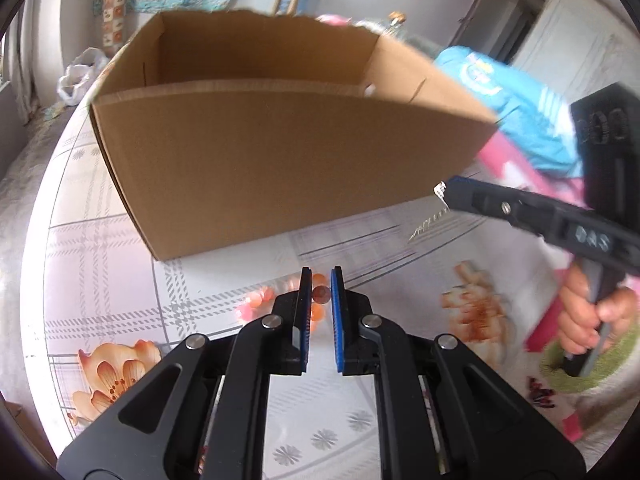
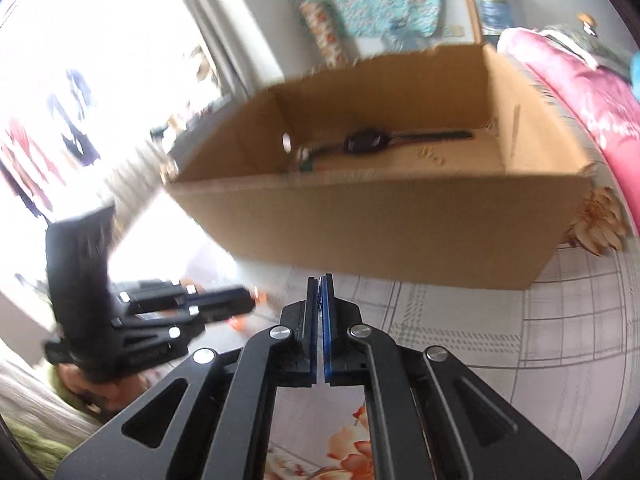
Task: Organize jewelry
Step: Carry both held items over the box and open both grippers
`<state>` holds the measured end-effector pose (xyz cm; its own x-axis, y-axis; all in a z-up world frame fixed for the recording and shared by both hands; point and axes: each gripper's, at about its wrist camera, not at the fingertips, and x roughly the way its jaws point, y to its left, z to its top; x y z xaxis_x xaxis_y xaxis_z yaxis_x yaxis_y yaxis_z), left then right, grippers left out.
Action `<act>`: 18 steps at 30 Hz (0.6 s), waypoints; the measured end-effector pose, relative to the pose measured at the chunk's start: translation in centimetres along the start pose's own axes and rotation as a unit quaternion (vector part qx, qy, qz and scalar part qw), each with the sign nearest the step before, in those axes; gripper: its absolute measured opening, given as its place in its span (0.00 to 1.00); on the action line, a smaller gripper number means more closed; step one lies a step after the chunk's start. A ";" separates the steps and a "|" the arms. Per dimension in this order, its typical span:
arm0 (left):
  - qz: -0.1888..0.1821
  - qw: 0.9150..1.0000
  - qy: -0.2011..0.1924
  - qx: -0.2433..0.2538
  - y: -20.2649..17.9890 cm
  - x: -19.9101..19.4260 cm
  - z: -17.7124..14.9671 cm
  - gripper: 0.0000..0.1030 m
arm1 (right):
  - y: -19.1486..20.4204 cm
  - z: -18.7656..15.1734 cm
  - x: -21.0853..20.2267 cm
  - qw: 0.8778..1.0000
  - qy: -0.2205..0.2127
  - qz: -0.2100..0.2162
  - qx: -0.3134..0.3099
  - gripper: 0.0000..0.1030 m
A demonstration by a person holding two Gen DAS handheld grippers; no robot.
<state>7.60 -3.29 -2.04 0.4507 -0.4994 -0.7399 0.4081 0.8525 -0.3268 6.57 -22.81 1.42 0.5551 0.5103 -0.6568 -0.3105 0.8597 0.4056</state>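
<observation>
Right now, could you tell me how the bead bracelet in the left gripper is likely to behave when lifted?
The bead bracelet would probably hang floppy, being round beads on a string. Smooth beads may slip or roll between the left gripper pads. It looks light.

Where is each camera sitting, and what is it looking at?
Left wrist view: sits on the left gripper, looking down its fingers at the cardboard box; a reddish bead sits between its pads; the right gripper and a hand show.
Right wrist view: sits on the shut right gripper, looking into the box at a black watch; the left gripper shows.
Both share the box, the table and each other's gripper.
</observation>
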 end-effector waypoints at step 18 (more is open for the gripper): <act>-0.207 0.974 -0.090 0.033 -3.8 -9.9 6.6 0.08 | 1.2 9.1 -7.5 0.990 -0.134 0.028 -0.036 0.02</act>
<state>6.78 -2.57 10.40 0.3660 -0.8225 -0.4353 0.6322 0.5630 -0.5323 9.04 -25.80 12.66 0.7166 0.5420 -0.4390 -0.3951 0.8341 0.3849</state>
